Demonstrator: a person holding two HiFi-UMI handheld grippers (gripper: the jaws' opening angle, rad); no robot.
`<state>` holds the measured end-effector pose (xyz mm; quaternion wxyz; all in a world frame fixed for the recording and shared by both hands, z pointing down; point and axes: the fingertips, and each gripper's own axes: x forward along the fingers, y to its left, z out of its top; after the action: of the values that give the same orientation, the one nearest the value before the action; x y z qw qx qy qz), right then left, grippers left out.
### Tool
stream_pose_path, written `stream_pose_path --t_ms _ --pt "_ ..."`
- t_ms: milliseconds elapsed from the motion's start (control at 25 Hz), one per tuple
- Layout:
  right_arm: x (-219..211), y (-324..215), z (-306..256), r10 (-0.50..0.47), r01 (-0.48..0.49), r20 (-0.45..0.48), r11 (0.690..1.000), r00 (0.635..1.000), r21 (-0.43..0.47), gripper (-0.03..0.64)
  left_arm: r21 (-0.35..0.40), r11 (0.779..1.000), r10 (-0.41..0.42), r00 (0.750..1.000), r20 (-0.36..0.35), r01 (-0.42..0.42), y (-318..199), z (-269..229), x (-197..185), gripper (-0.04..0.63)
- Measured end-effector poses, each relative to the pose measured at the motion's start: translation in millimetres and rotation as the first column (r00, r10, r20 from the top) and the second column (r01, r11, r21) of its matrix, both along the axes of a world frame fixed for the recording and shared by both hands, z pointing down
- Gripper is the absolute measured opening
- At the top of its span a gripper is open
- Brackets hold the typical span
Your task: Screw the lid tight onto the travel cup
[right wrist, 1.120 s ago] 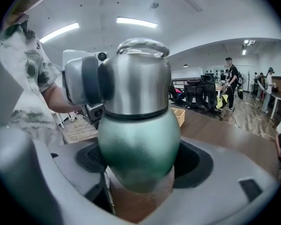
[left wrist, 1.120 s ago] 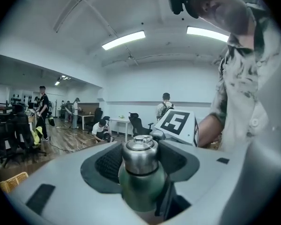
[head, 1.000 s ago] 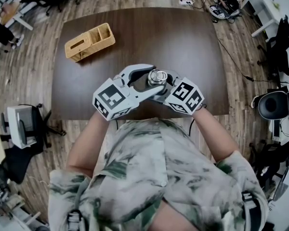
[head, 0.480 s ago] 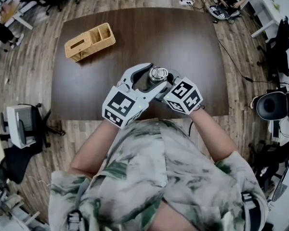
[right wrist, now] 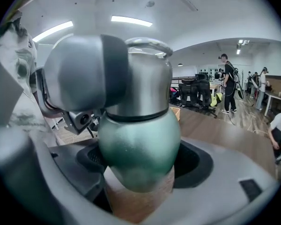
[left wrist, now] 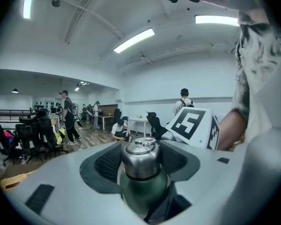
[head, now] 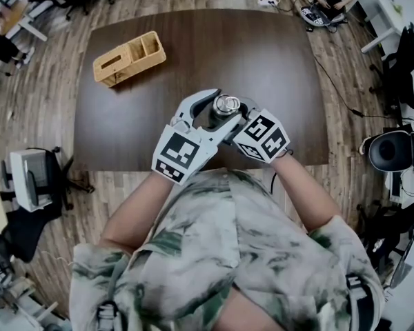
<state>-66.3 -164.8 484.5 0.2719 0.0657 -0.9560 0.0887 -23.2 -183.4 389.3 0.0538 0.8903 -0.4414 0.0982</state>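
Since our left gripper, pinching the lid, has rolled round, we judge it tightening onto the cup our right gripper clamps above the near edge of the table.

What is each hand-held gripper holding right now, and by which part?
The left hand-held gripper grips the steel lid by its sides; the right hand-held gripper grips the travel cup by its brown lower body.
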Motion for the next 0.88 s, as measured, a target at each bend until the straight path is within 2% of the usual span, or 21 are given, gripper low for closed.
stream_pose_path --t_ms 200,400,520,640,760,880 --pt "1.2 4.7 -4.3 -0.048 0.048 0.009 0.999 0.999 0.008 0.399 0.006 0.989 0.146 0.988 -0.041 -0.146 5.7 -4.0 1.4 0.264" --pt "3.1 11.6 -5.8 -0.103 0.103 0.008 0.995 0.995 0.013 0.4 0.004 0.955 0.295 0.955 -0.038 -0.295 13.3 -5.1 5.5 0.264" --pt "4.4 14.5 -4.5 -0.117 0.117 0.009 0.993 0.993 0.011 0.399 -0.006 0.938 0.346 0.937 -0.047 -0.347 16.2 -3.3 6.6 0.264" --pt "4.4 13.2 -2.5 -0.093 0.093 0.012 0.996 0.996 -0.005 0.4 -0.01 0.947 0.32 0.946 -0.047 -0.32 13.4 -2.3 5.7 0.265" --pt "2.8 7.8 -2.7 -0.051 0.052 0.022 0.998 0.998 -0.023 0.399 -0.008 0.974 0.225 0.974 -0.036 -0.226 7.9 -3.1 2.9 0.268" --pt "2.8 3.8 -0.6 -0.025 0.025 0.014 0.999 1.0 -0.022 0.4 -0.012 0.991 0.136 0.99 -0.031 -0.136 5.8 -2.0 -0.6 0.27"
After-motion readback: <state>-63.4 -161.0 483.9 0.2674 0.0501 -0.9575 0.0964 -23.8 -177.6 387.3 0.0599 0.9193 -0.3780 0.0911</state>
